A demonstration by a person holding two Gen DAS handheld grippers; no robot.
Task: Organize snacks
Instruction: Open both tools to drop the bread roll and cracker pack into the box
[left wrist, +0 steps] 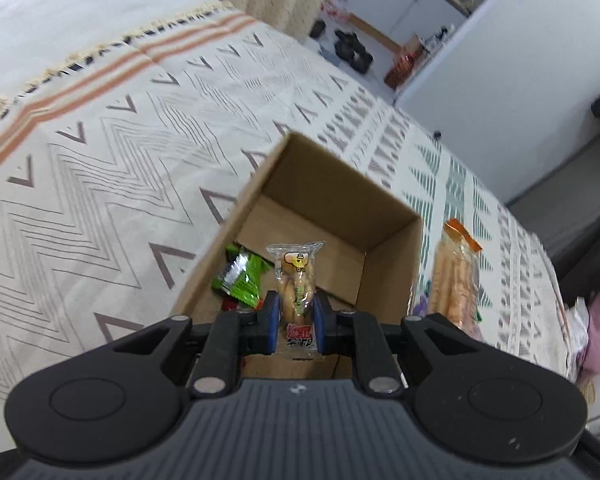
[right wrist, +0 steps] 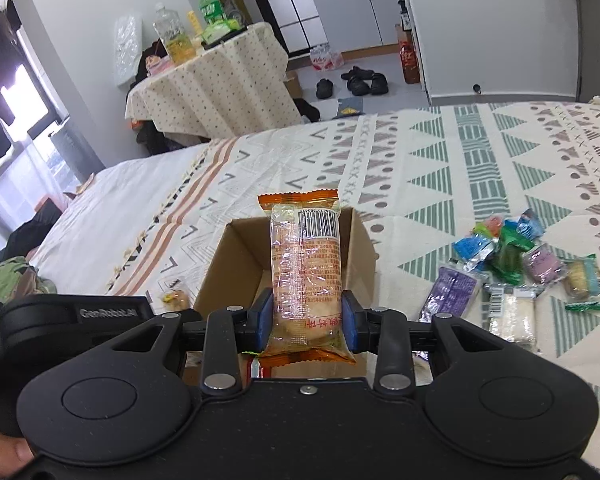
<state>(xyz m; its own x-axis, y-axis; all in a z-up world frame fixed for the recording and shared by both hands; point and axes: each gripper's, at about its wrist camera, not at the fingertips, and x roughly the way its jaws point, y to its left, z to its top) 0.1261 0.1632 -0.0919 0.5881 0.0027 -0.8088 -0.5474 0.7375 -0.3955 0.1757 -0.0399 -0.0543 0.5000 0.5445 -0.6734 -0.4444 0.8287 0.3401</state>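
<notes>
Left gripper (left wrist: 296,312): blue pads clamped on a small clear packet of pale snack pieces (left wrist: 295,280), which stands upright between them, over the open top of the cardboard box (left wrist: 388,264). Down inside the box, left of the held packet, lies a green wrapped snack (left wrist: 242,280), with a scrap of red wrapper just near of it.

Right gripper (right wrist: 306,316): pads clamped on a long clear packet with orange crimped ends (right wrist: 305,272), barcode at the far end, held upright above the near rim of the same box (right wrist: 232,264). In the left wrist view that orange-ended packet (left wrist: 456,276) shows just right of the box's right wall.

The box sits on a bed under a patterned blanket (right wrist: 460,168) of zigzags and green triangles. On the blanket, right of the box, a loose heap of wrapped snacks (right wrist: 512,264): blue, green, purple and pale ones, some overlapping.

Farther off: a cloth-covered table with bottles (right wrist: 216,80), and dark shoes (right wrist: 364,80) on the floor.
</notes>
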